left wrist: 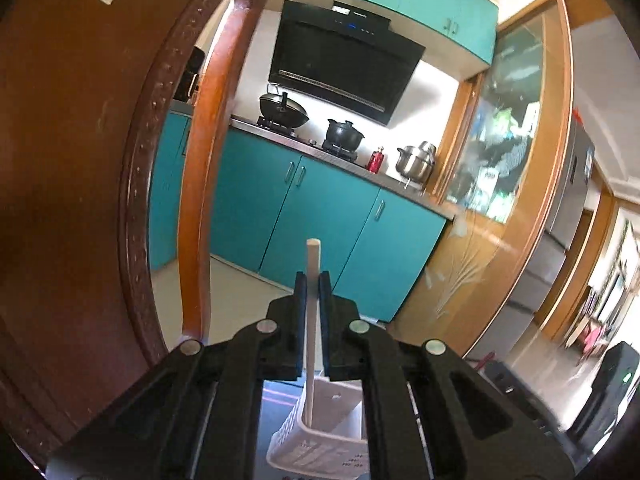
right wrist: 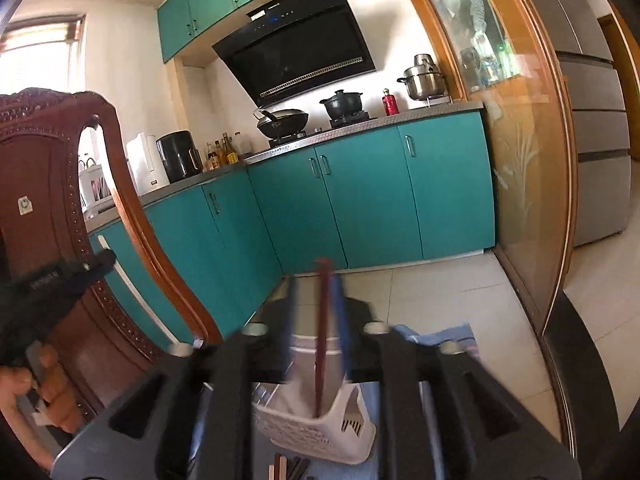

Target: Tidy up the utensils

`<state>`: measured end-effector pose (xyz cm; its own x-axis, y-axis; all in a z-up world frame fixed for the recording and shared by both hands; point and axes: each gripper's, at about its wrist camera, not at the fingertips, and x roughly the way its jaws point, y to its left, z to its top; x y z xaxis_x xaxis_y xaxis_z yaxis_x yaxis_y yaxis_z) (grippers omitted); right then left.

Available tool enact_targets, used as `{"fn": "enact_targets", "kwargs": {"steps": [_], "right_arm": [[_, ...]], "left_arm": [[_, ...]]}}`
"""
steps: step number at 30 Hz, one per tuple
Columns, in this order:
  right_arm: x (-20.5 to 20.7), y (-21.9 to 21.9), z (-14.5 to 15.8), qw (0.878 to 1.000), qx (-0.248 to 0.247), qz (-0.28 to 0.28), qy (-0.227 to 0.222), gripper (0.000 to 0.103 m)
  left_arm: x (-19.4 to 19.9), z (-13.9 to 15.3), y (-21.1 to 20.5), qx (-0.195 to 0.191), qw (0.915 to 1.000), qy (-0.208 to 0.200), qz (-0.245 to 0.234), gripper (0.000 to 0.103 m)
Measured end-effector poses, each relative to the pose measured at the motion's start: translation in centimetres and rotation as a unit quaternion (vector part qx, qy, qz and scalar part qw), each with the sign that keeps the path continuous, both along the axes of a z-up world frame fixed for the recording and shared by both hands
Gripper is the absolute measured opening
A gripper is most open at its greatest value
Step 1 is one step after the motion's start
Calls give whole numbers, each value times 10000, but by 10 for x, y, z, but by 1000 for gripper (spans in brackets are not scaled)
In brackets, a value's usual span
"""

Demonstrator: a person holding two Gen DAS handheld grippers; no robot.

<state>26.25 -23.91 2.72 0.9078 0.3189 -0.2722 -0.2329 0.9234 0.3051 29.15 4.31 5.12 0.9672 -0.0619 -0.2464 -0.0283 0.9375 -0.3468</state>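
My left gripper (left wrist: pixel 313 280) is shut on a cream chopstick (left wrist: pixel 313 256) that stands upright between the pads. The stick's lower end reaches down into a white perforated basket (left wrist: pixel 320 448) below the jaws. In the right wrist view my right gripper (right wrist: pixel 315 282) is open and blurred. A dark red-brown chopstick (right wrist: pixel 321 340) stands between its fingers with a gap on each side, and its tip is inside the white basket (right wrist: pixel 320 436). Several more chopstick ends (right wrist: pixel 288 470) lie in front of the basket.
A carved wooden chair back (left wrist: pixel 80 160) (right wrist: pixel 60 168) stands close on the left. A hand (right wrist: pixel 48 400) holds a black tool at the left edge. A blue cloth (right wrist: pixel 440 340) lies under the basket. Teal cabinets (right wrist: pixel 360 200), a stove with pots and a glass sliding door (right wrist: pixel 520 200) lie beyond.
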Motion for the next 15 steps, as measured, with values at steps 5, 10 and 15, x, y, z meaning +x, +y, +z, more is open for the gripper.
{"fn": "enact_targets", "kwargs": {"steps": [5,10,15], "right_arm": [[-25,-25,0,9994,-177,-299,-63,52],[-44,-41,-43,9988,-344,-195,275,52],[-22,18,-126,9634,-1272,1036,2122,45]], "left_arm": [[-12,-5,-8,265,9996,31,-69,11],[-36,-16,-8,524,9986,-43,49,26],[-46,-71,-12,802,9930,850,-140,26]]}}
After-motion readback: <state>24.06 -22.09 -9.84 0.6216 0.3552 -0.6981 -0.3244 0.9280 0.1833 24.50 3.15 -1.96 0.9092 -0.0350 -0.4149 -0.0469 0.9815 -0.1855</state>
